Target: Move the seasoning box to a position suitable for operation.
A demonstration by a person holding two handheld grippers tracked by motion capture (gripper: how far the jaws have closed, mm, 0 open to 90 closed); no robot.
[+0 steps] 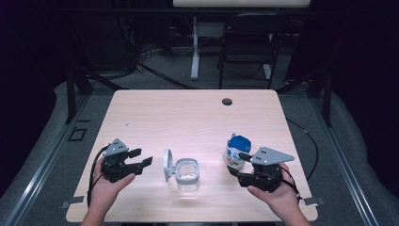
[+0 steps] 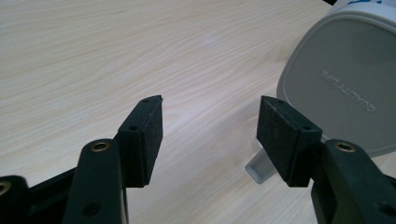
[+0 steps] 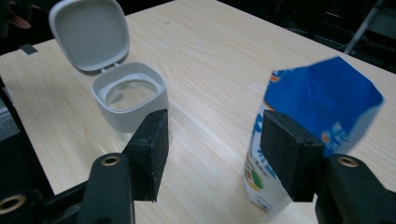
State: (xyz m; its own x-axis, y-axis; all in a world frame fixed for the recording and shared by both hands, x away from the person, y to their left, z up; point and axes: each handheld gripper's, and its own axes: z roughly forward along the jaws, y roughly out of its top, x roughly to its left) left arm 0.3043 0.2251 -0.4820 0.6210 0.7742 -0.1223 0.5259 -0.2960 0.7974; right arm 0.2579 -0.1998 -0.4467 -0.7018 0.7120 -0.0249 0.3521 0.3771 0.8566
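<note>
A small clear container [image 1: 187,175] with a grey rim stands near the table's front middle, its hinged grey lid [image 1: 167,165] swung open to the left. A blue and white pouch [image 1: 236,149] stands upright to its right. My left gripper [image 1: 141,157] rests left of the lid, open, with nothing between its jaws; in the left gripper view the gripper [image 2: 210,105] points just past the lid [image 2: 345,79]. My right gripper [image 1: 237,165] is open beside the pouch. In the right gripper view the gripper [image 3: 212,116] has the pouch [image 3: 308,112] behind its right jaw and the container [image 3: 130,98] with its lid [image 3: 91,35] farther off at the left.
The light wooden table [image 1: 188,117] has a round cable hole [image 1: 227,101] near its far edge. A black chair [image 1: 247,42] and a white desk leg [image 1: 195,47] stand beyond it. Grey floor matting surrounds the table.
</note>
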